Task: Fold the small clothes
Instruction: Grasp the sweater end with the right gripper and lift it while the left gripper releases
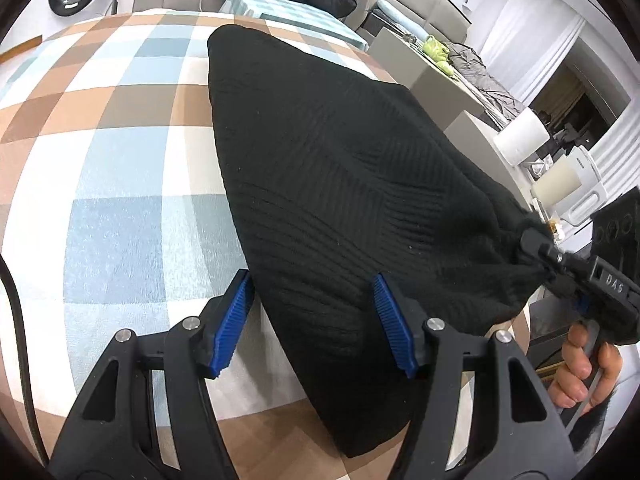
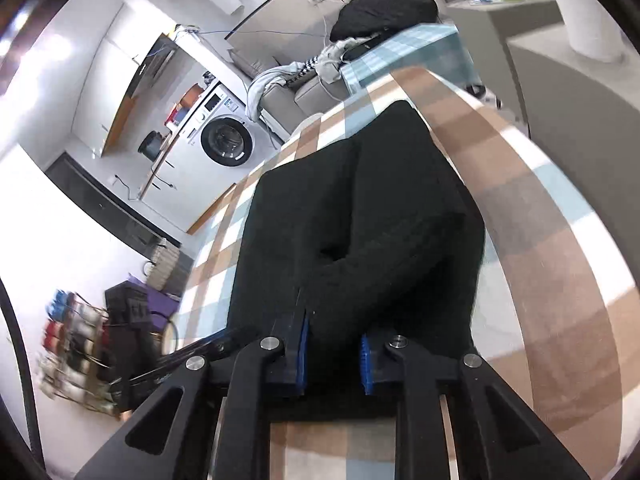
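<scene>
Left wrist view: the left gripper (image 1: 316,320) stands apart over the black knit garment (image 1: 320,160) on the checked cloth (image 1: 120,160); the right gripper (image 1: 540,256) is clamped on the garment's corner.

A white washing machine (image 2: 227,141) stands at ten o'clock beside a grey sofa (image 2: 320,92); white curtains (image 1: 532,32) hang at two o'clock.

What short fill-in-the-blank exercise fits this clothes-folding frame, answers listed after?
1. The knitted garment lying on the checked cloth is ____ in colour.
2. The right gripper is shut on the garment's ____.
3. The left gripper has its jaws ____, one blue pad on either side of the garment's edge.
4. The white appliance with the round door is a ____.

Missing words: black; corner; open; washing machine
</scene>
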Demonstrator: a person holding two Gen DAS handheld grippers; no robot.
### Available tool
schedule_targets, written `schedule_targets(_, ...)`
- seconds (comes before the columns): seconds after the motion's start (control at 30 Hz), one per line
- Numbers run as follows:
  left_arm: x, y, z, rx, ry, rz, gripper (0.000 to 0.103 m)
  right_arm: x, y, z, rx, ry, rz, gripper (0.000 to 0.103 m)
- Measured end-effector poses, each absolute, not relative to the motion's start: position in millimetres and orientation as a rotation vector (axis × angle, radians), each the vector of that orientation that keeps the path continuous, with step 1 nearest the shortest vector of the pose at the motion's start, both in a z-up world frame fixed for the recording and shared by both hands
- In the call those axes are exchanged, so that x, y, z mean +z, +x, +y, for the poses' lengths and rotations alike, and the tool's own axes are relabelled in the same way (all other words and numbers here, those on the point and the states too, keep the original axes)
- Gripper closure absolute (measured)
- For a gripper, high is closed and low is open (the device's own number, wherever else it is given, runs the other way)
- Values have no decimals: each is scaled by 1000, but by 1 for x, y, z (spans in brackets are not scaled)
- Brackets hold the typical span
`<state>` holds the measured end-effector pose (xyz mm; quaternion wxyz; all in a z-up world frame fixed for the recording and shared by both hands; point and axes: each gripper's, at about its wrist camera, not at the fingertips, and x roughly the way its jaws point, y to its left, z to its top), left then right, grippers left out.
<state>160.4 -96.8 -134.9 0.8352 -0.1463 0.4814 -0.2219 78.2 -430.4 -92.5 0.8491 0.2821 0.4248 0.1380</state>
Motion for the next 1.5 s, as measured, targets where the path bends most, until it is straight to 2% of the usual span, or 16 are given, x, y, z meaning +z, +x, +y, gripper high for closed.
schedule_targets(0.1,-136,166,-102,-472,-323,1018,43,-115,83,-437,199,563,1004,84)
schedule_targets(0.27,-137,177,-110,-458,-337,997,44,-119,85,-434,205,570,1003,78)
schedule_targets(0.33,-139,182,-114,-439,-337,985,70,-123,85,-431,211,565,1009,78)
schedule_targets(0.43,-139,183,-111,-435,-363,973,84,-126,82,-430,222,590,1005,78)
schedule_targets(0.5,-137,181,-106,-428,-358,960,86,-126,81,-428,233,575,1007,78)
schedule_targets(0.8,-131,163,-49,-345,-355,943,85,-133,86,-372,412,518,1074,75)
schedule_targets(0.87,-131,159,-41,-330,-361,950,82,-131,87,-363,436,493,1075,66)
schedule_targets(0.97,-125,151,-31,-307,-361,937,73,-121,88,-370,414,502,1034,54)
schedule_targets(1.03,-121,145,-23,-287,-357,921,68,-119,92,-382,396,565,995,53)
schedule_targets(1.1,-117,140,-20,-293,-356,910,65,-124,97,-387,371,610,991,54)
schedule_targets(1.17,-115,136,-18,-287,-355,901,65,-130,106,-387,364,625,1003,75)
schedule_targets(1.27,-113,132,-14,-289,-366,902,65,-121,111,-384,409,623,992,86)
schedule_targets(1.37,-111,127,-15,-292,-365,896,65,-111,101,-378,489,664,978,87)
schedule_targets(1.5,-110,128,-23,-319,-363,895,65,-126,101,-376,386,541,1060,86)
